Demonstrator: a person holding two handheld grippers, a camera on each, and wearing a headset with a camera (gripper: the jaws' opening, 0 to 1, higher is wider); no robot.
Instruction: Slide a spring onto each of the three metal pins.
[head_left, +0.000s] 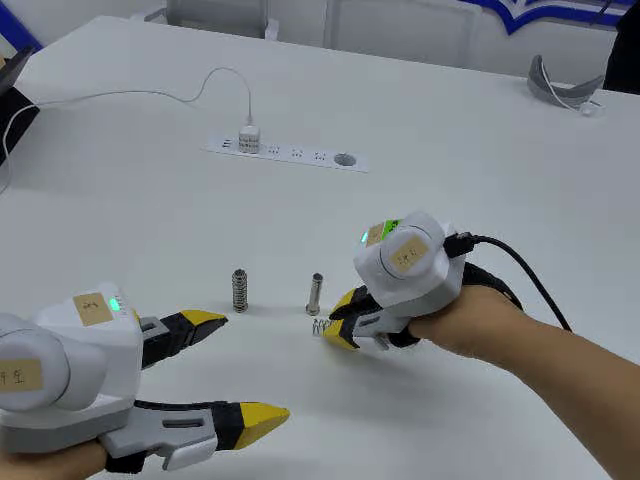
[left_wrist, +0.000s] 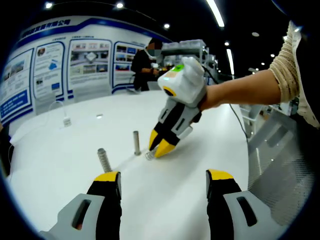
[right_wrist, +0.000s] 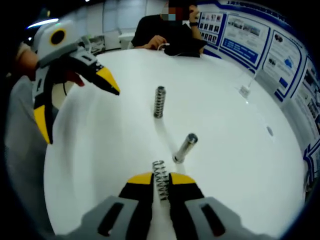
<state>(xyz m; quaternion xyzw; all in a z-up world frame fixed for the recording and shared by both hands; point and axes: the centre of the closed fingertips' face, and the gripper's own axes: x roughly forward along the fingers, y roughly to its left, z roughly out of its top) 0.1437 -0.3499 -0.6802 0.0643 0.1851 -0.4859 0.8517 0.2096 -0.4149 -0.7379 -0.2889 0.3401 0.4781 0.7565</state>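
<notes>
Right gripper (right_wrist: 160, 179) fingers are clamped on a spring (right_wrist: 159, 169), low on the bench (head_left: 130, 200) just beside the bare pin (right_wrist: 184, 148) (ready for threading). Left gripper (head_left: 250, 365) fingers stand apart, idle; the second pin (right_wrist: 159, 101) already carries its spring.

Head view: from above near table edge, facing forward and down over white table (head_left: 450, 150). Left gripper (head_left: 255, 365) and right gripper (head_left: 338, 325) low in frame, power strip (head_left: 290, 153) far beyond.
Left gripper view: low over tabletop at left, facing right toward right gripper, mid-range.
Right gripper view: closest, just above surface, facing left. Spring (right_wrist: 160, 180) between own jaws, left gripper at upper left.
All three share bare pin (head_left: 316, 293) and spring-covered pin (head_left: 240, 290).
</notes>
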